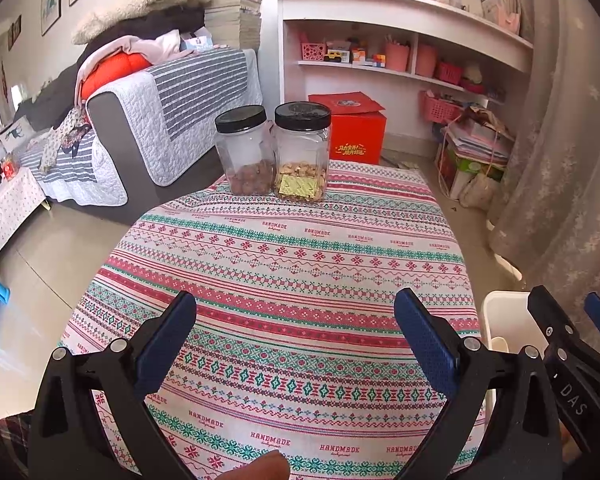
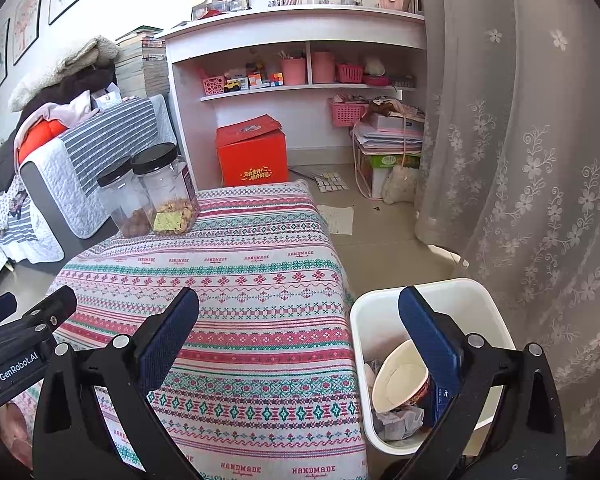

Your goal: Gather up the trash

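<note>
A white trash bin (image 2: 480, 300) stands on the floor at the table's right edge. It holds a paper bowl (image 2: 400, 376), crumpled tissue (image 2: 400, 420) and a blue packet. The bin's rim also shows in the left wrist view (image 1: 500, 312). My left gripper (image 1: 296, 332) is open and empty above the patterned tablecloth (image 1: 300, 264). My right gripper (image 2: 300, 332) is open and empty, its left finger over the tablecloth (image 2: 240, 280) and its right finger over the bin. The right gripper shows at the right edge of the left wrist view (image 1: 572, 320).
Two black-lidded clear jars (image 1: 272, 152) with snacks stand at the table's far edge, also in the right wrist view (image 2: 152, 192). A sofa (image 1: 148, 120), a red box (image 2: 252, 152), white shelves (image 2: 300, 60) and a lace curtain (image 2: 520, 160) surround the table. Papers (image 2: 340, 216) lie on the floor.
</note>
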Motion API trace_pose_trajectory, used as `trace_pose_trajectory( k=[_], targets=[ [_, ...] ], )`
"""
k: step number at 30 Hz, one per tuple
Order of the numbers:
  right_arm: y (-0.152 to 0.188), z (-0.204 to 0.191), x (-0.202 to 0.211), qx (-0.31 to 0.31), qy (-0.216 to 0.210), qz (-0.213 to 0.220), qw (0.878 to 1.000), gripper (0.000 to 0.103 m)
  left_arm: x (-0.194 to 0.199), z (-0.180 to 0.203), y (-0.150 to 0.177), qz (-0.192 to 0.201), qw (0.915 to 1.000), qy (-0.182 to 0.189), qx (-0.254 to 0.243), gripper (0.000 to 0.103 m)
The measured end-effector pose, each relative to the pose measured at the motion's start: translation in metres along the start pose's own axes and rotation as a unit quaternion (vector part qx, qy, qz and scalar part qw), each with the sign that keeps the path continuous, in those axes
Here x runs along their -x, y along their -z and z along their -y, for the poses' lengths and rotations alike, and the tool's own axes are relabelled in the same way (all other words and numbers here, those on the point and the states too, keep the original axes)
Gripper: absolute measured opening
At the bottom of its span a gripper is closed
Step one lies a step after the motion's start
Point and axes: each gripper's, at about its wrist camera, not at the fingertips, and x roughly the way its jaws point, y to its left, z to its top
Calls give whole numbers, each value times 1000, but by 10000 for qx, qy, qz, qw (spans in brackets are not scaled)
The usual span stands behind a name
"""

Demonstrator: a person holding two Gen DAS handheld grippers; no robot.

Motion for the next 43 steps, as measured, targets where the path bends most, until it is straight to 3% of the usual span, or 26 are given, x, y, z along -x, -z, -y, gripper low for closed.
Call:
trace_pose_trajectory(
  k=[16,43],
  targets=[
    [1,-1,-1,25,-15,-25,10000,96,-1,-2,0,14,10000,-44,-5,96],
    [0,9,-2,-25,40,21,10000,96,0,2,1,-9,9997,200,-117,93]
  ],
)
